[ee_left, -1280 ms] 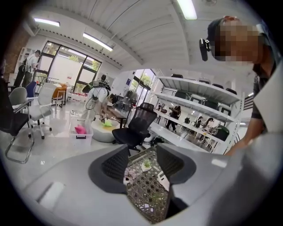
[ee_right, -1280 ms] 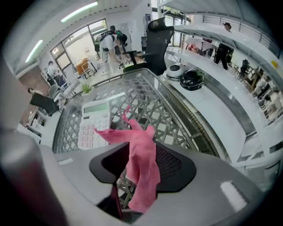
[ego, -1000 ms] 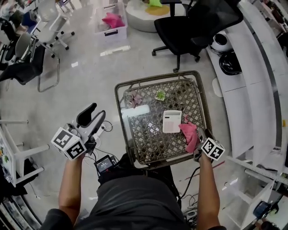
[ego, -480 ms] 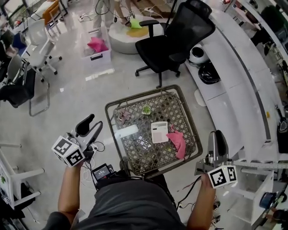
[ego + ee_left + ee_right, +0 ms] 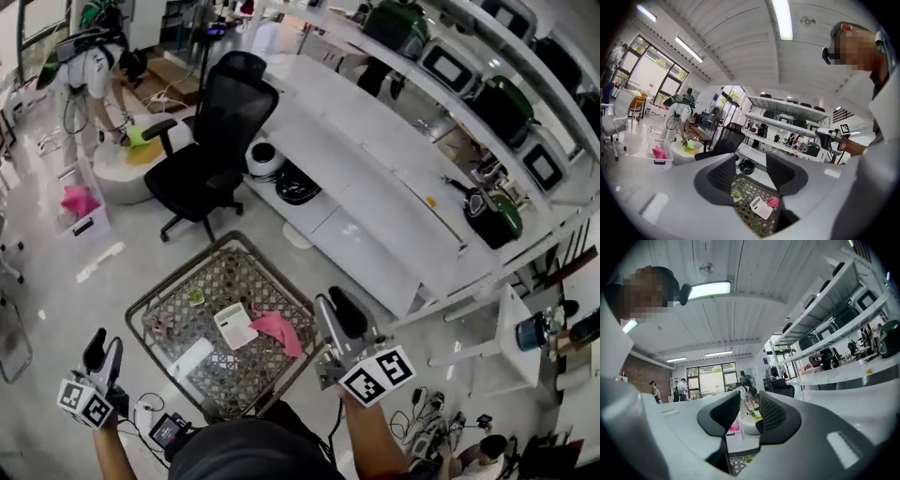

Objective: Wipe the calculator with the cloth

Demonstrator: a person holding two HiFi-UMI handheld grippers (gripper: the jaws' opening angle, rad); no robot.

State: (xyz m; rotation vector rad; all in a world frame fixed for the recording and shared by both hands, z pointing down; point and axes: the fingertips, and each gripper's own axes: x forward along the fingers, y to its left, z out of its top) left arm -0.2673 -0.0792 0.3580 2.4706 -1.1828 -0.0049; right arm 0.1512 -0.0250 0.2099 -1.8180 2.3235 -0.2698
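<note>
**Over the table, two empty grippers; cloth beside calculator**

From the head view, the calculator [image 5: 234, 325] lies on the mesh table [image 5: 175, 277], and the pink cloth [image 5: 277, 330] touches its right edge. The left gripper [image 5: 103, 349] hangs off the table's near-left corner. The right gripper [image 5: 336, 307] is raised beyond the table's right side. Neither is near the cloth.

Along the left gripper view, the left gripper's [image 5: 751, 164] fingers stand spread with nothing between them. The calculator [image 5: 761, 207] and cloth [image 5: 773, 202] show far below through the gap, side by side.

Along the right gripper view, the right gripper [image 5: 749, 404] points level across the room. Its fingers have just been closing and now leave a narrow gap, holding nothing.

A loose cloth beside the calculator, with both grippers bare and lifted, fits a wipe yet to come. It equally fits one finished, with the cloth let go. Either way, good handling likely means keeping the raised grippers clear of the table rim so neither item gets knocked.
</note>
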